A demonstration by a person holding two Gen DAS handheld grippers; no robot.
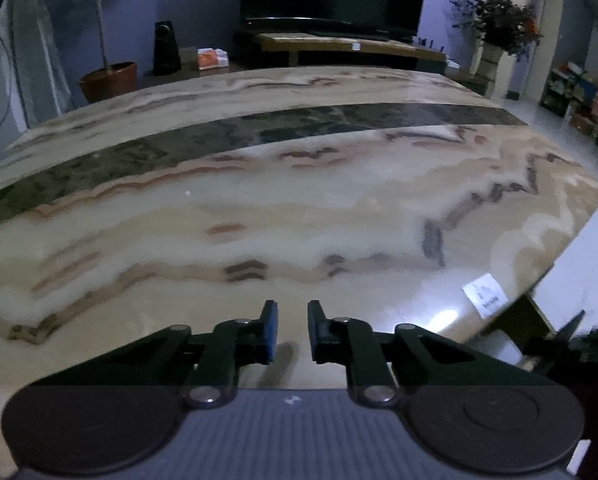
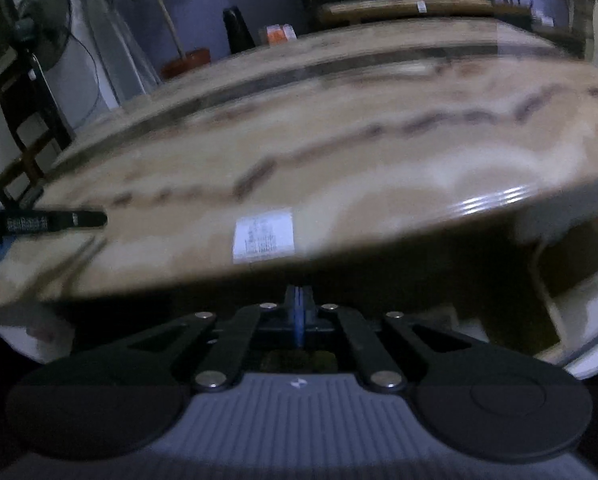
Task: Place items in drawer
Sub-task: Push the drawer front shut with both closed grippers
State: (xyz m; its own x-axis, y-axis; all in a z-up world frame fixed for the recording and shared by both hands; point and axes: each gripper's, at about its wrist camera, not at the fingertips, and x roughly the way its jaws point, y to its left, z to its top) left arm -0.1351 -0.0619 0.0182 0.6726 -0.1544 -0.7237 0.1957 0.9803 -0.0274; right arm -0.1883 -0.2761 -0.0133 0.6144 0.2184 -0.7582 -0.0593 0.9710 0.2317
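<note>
So the left tongs (image 1: 292, 330) hover low over the glossy banded cream marble tabletop (image 1: 259, 208), a gap between the fingers and nothing in it. The right tongs (image 2: 299, 316) sit pinched together just below the tabletop's near edge, by the white paper label (image 2: 263, 234), maybe hunting a drawer pull? No drawer or items visible

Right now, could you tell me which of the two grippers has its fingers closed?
The right gripper: its blue pads meet, below the table edge. The left gripper shows a clear gap.
</note>
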